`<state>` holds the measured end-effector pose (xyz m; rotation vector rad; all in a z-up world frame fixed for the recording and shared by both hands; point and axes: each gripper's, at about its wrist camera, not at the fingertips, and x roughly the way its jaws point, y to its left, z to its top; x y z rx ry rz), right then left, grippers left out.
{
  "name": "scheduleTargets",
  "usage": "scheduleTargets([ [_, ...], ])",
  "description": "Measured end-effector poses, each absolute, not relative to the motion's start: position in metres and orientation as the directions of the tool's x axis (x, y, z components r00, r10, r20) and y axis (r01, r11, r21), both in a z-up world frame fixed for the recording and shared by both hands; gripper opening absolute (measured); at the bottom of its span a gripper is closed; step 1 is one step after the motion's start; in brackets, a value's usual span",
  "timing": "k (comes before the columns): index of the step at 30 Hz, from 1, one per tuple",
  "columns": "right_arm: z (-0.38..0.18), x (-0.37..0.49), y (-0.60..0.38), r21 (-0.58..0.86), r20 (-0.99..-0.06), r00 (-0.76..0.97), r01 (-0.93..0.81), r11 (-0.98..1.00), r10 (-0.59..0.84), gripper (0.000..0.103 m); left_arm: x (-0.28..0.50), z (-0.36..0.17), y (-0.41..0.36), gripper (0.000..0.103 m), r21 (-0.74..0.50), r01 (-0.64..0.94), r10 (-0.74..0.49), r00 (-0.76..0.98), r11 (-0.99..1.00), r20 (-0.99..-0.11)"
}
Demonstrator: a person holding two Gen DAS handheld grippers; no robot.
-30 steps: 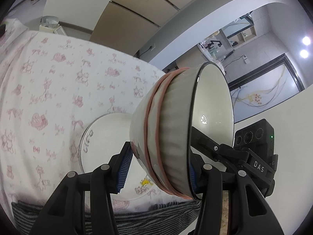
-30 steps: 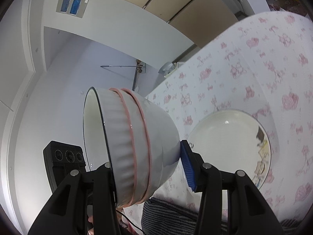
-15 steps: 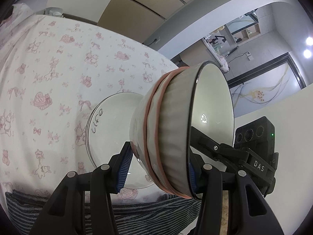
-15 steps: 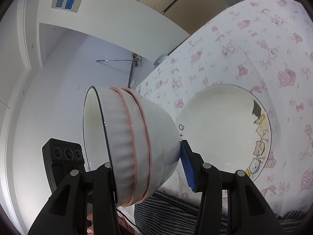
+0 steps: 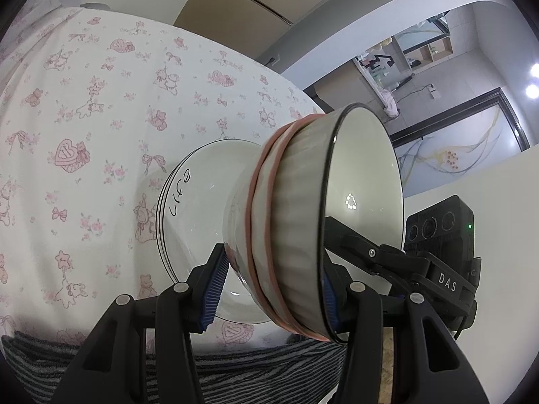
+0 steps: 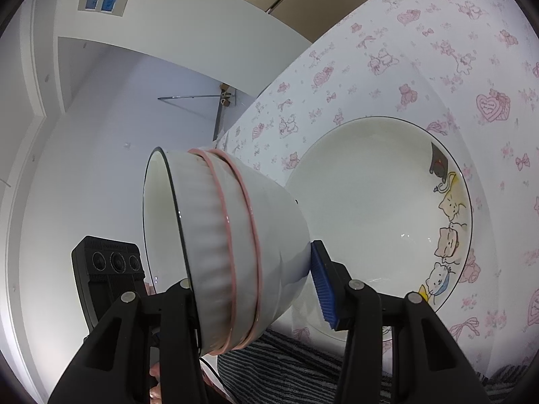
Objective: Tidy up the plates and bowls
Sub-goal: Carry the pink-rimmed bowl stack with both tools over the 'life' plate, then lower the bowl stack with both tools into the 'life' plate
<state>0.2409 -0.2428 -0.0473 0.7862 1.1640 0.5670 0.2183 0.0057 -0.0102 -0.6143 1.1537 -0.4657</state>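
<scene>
A white ribbed bowl (image 5: 296, 219) with two pink bands and a dark rim hangs tipped on its side above the table. My left gripper (image 5: 271, 296) is shut on it, one blue pad on the base and the other inside the rim. In the right wrist view the same bowl (image 6: 229, 252) sits in my right gripper (image 6: 256, 289), which is shut on it the same way. Just beyond and below lies a white plate (image 5: 195, 208) lettered "Life"; the right wrist view shows that plate (image 6: 370, 219) with cartoon cats on its rim. The bowl hides part of it.
A white tablecloth (image 5: 84, 101) with pink bears and hearts covers the table. A grey striped cloth (image 5: 235, 370) lies along the near edge. The right gripper's black body (image 5: 444, 279) shows beside the bowl, as does the left one's body (image 6: 107, 269).
Both grippers have come down with the bowl held between them. The plate now looks larger and closer under the bowl. The grips are unchanged.
</scene>
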Motion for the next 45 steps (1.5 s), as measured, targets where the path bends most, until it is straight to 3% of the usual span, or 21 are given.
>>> scheduleTargets([
  [45,-0.093,0.248,-0.243,0.760,-0.636,0.279,0.066,0.646,0.720,0.045,0.237,-0.073,-0.002,0.052,-0.650,0.044,-0.633,0.290,0.758,-0.718],
])
